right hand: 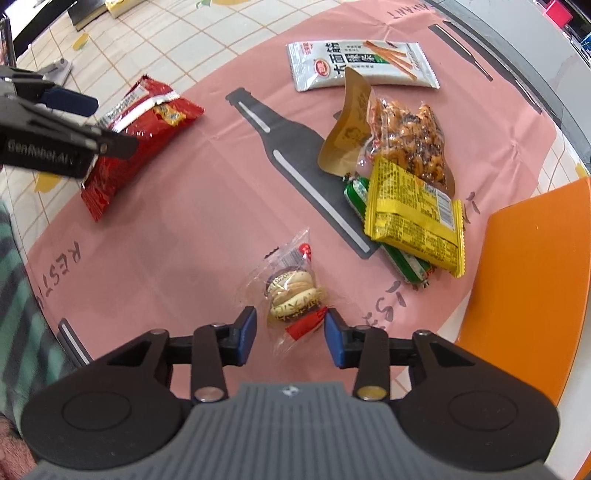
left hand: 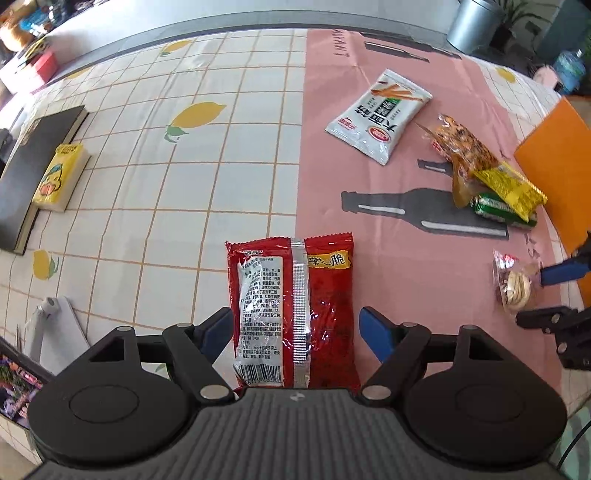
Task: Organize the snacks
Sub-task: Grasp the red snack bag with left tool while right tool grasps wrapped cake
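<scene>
Straddling the red packet (left hand: 293, 314) with the left gripper (left hand: 295, 332), jaws apart, packet flat at six o'clock. Same at the right gripper (right hand: 290, 332): jaws apart around the biscuit pack (right hand: 293, 295). Pick-up stage, by the look; next calls for closing squarely on crinkly film. At two o'clock, white packet (left hand: 378, 114); pink tablecloth (left hand: 369, 184); orange tray (right hand: 524, 277) at three.

— What kind of place is this?
— It looks like a home or a break room. There is a table with a lemon cloth (left hand: 192, 118), snacks (right hand: 410, 206), an orange chair (right hand: 524, 280), and a bin (left hand: 474, 24) and plant (left hand: 517, 14) at upper right.
</scene>
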Demonstrator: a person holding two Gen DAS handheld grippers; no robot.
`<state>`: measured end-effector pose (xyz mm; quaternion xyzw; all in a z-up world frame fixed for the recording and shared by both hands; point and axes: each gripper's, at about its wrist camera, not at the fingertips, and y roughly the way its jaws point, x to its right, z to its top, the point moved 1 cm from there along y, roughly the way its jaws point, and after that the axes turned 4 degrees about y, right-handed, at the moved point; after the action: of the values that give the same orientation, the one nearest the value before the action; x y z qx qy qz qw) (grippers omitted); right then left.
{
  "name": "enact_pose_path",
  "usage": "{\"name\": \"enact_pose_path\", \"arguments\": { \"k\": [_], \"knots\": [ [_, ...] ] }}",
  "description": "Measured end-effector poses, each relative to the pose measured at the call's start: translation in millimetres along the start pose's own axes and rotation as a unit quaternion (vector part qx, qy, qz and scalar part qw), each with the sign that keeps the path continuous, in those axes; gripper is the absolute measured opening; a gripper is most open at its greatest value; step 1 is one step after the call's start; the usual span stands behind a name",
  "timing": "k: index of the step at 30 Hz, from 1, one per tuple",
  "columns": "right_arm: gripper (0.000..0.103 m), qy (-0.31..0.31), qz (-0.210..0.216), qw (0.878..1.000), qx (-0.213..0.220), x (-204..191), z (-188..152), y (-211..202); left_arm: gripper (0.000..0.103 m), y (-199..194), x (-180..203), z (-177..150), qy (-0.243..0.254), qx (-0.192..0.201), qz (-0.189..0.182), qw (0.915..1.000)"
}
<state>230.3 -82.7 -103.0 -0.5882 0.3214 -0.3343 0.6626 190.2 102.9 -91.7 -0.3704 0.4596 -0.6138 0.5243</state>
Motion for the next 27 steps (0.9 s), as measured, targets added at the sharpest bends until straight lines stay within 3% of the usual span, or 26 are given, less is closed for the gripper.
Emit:
{"name": "enact_pose_path", "arguments": {
  "k": [4, 10, 15, 19, 21, 27],
  "knots": [
    [0.039, 0.004, 0.002, 1.000, 0.004, 0.6, 2.8, 1.0, 0.090, 7.9, 6.5, -0.5, 0.038, -0.010, 0.014, 0.9991],
    [0.039, 0.010, 0.008, 1.000, 0.008, 1.9, 1.9, 3.7, 0.095, 14.5, 1.4, -5.2, 0.008, -0.020, 0.029, 0.9993],
    [0.040, 0.018, 0.014, 1.000, 0.017, 3.8, 3.5, 3.5, 0.096, 21.2, -2.3, -6.6, -0.003, -0.026, 0.019, 0.9995],
    [0.051, 0.031, 0.017, 0.999, 0.022, 6.7, 5.7, 3.2, 0.096, 26.1, -5.9, -7.1, -0.012, -0.032, 0.009, 0.9994],
    [0.051, 0.034, 0.016, 0.999, 0.022, 7.4, 7.5, 3.9, 0.096, 26.7, -5.6, -7.9, -0.011, -0.031, 0.011, 0.9994],
    [0.052, 0.022, 0.013, 0.999, 0.028, 2.7, 15.7, 5.6, 0.089, 26.2, -6.7, -8.2, -0.015, -0.030, 0.004, 0.9994]
  ]
}}
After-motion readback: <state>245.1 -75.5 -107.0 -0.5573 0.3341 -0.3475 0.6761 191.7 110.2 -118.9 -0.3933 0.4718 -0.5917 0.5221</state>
